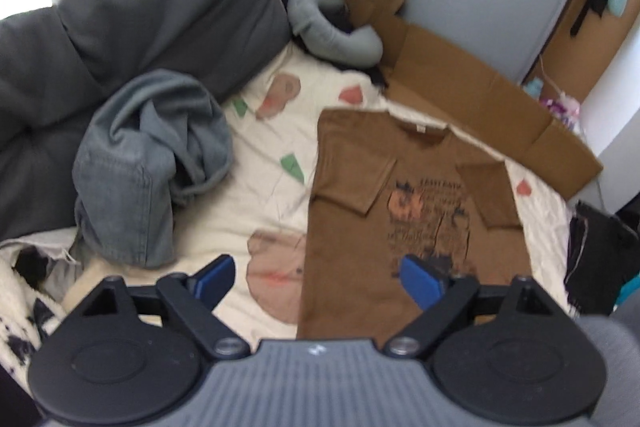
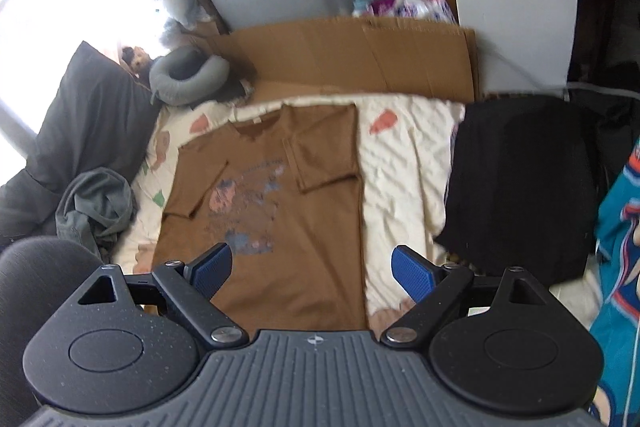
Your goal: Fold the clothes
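A brown T-shirt [image 1: 404, 211] with a dark and orange print lies flat on the cream patterned bedsheet [image 1: 256, 195], both sleeves folded inward onto its front. My left gripper [image 1: 318, 279] hovers open over the shirt's lower left edge, nothing between its blue pads. In the right wrist view the same brown T-shirt [image 2: 280, 195] lies on the bedsheet [image 2: 400, 167]. My right gripper [image 2: 312, 269] hangs open above its lower right hem, holding nothing.
Crumpled grey jeans [image 1: 152, 167] lie left of the shirt, against dark grey cushions [image 1: 120, 27]. A grey neck pillow [image 1: 336, 31] and flat cardboard [image 1: 472, 99] sit at the bed's far side. A black garment [image 2: 520, 187] and a teal cloth [image 2: 616, 247] lie to the right.
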`<control>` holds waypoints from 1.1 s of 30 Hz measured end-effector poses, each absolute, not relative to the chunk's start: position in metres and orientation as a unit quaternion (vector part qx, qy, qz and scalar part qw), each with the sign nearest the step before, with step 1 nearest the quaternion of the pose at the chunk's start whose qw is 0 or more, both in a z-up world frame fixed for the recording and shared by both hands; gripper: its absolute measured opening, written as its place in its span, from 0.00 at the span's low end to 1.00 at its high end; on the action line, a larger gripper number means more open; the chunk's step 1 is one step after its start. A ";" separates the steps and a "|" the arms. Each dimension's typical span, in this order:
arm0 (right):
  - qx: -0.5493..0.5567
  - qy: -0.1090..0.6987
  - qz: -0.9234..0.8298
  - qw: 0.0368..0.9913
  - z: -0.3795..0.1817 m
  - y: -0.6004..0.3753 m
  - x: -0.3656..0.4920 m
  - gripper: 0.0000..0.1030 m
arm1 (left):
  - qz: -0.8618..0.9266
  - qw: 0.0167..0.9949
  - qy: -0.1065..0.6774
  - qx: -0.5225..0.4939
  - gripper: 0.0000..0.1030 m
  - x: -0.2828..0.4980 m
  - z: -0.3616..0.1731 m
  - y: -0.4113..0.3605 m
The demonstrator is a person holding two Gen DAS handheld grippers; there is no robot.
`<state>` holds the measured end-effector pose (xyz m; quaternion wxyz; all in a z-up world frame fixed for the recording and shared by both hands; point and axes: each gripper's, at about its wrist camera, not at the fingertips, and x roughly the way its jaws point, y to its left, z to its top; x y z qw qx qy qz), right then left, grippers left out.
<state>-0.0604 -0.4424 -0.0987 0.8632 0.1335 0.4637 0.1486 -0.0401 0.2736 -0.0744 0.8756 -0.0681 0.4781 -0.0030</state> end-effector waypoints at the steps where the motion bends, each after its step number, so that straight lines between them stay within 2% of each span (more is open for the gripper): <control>1: 0.130 0.467 0.148 0.862 -0.104 -0.441 -0.062 0.88 | -0.004 0.873 0.483 -0.069 0.89 -0.041 -0.081 0.274; 10: 0.100 0.503 0.121 0.850 -0.154 -0.430 -0.062 0.87 | 0.000 0.852 0.518 -0.078 0.84 -0.042 -0.136 0.278; 14: 0.099 0.520 0.123 0.839 -0.178 -0.426 -0.062 0.81 | 0.002 0.840 0.535 -0.091 0.78 -0.046 -0.163 0.282; 17: 0.091 0.530 0.124 0.834 -0.192 -0.422 -0.064 0.81 | 0.003 0.831 0.547 -0.100 0.69 -0.049 -0.183 0.285; 22: 0.090 0.539 0.127 0.828 -0.214 -0.416 -0.066 0.76 | 0.005 0.815 0.568 -0.115 0.46 -0.054 -0.217 0.290; 27: 0.087 0.563 0.117 0.814 -0.241 -0.412 -0.069 0.63 | 0.009 0.796 0.592 -0.126 0.40 -0.060 -0.254 0.291; 30: 0.095 0.572 0.104 0.808 -0.254 -0.414 -0.070 0.60 | 0.013 0.782 0.610 -0.132 0.36 -0.064 -0.278 0.289; 33: 0.121 0.578 0.087 0.802 -0.262 -0.418 -0.068 0.56 | 0.016 0.768 0.626 -0.136 0.26 -0.068 -0.302 0.287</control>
